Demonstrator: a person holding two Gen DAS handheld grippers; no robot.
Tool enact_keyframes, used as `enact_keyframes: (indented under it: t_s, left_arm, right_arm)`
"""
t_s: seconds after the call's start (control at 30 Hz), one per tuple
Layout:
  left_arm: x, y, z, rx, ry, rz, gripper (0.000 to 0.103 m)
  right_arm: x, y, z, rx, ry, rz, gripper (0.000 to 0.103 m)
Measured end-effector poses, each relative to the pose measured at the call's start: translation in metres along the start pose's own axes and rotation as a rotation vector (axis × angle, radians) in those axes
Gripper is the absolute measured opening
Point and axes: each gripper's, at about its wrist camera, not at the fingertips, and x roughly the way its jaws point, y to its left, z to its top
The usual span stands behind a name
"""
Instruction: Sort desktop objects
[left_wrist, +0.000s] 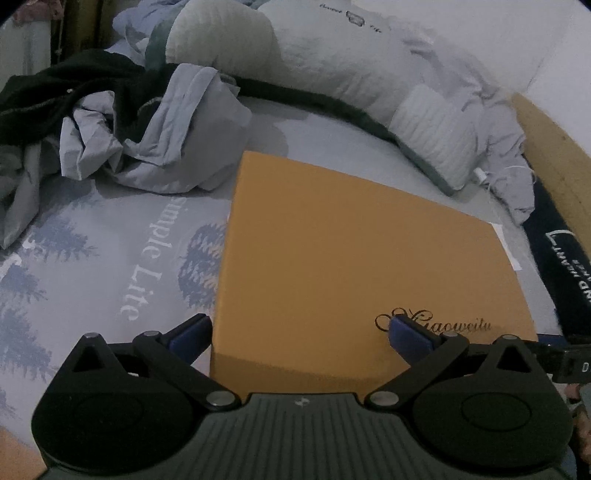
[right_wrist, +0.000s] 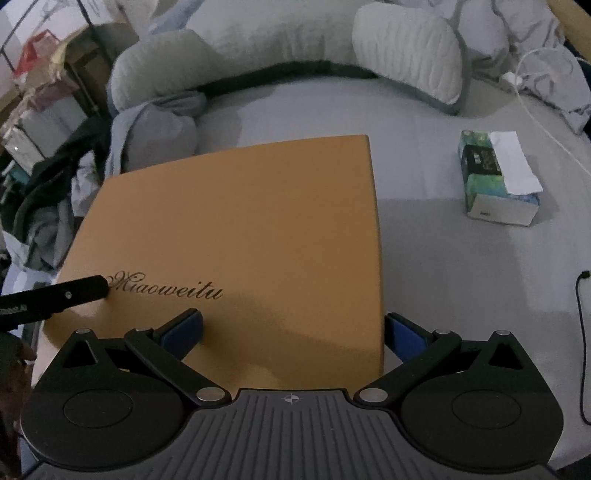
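Both grippers are at the near edge of a big orange box (left_wrist: 362, 266) lying flat on a grey bed sheet (right_wrist: 461, 266), gold-brown lid up, with a script logo (right_wrist: 166, 286) across it. The left gripper (left_wrist: 301, 334) has its jaws spread wide and straddles the box's near-left corner: one blue pad (left_wrist: 192, 334) sits just off the left side over the sheet, the other is over the lid, right on the logo, so in that view the first letters are covered. The right gripper (right_wrist: 293, 332) is just as wide, straddling the near-right corner, one pad over the lid and the other just past the right edge; neither is clamped on anything (whether the pads actually touch the cardboard, I cannot tell). In the right wrist view a black finger of the other gripper pokes in from the left edge and ends at the start of the logo. The box's near side disappears behind both gripper bodies. Far right on the sheet, well apart from the box, sits a small green-patterned carton (right_wrist: 496, 181) with a white paper slip on top; its print is too small to read. A black cable (right_wrist: 583, 332) runs down the right edge, cut off by the frame. Beyond the box curves a long grey-white pillow (right_wrist: 280, 40), and to the left lies a heap of crumpled clothes (left_wrist: 122, 125), dark and pale tangled together. The light is dim and the far-left clutter in the right wrist view is a blur.
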Motion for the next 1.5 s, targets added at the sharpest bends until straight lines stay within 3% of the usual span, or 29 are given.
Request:
enact_keyframes:
  t_s: [0.33,0.8,1.03,1.13,1.37,1.5]
  left_arm:
    - [0.012,0.004,-0.01,0.009,0.018,0.011,0.103]
    - [0.016,0.008,-0.018,-0.006,-0.024,0.0,0.103]
    - [0.013,0.022,-0.023,-0.035,-0.047,-0.059,0.103]
    - [-0.001,0.025,-0.022,-0.051,-0.056,-0.033,0.103]
    - [-0.062,0.02,-0.02,-0.066,-0.177,-0.115,0.103]
    - [-0.099,0.009,-0.018,-0.042,-0.268,-0.118,0.103]
  right_arm:
    - [0.022,0.003,-0.001,-0.01,0.057,-0.019,0.103]
    - [0.021,-0.002,-0.013,0.007,0.001,-0.029,0.103]
    - [0.016,-0.004,-0.017,0.007,-0.032,-0.042,0.103]
    - [0.004,-0.002,-0.019,-0.002,-0.064,-0.042,0.103]
    - [-0.049,0.004,-0.024,-0.01,-0.173,-0.008,0.103]
    - [-0.081,0.015,-0.033,-0.05,-0.243,-0.004,0.103]
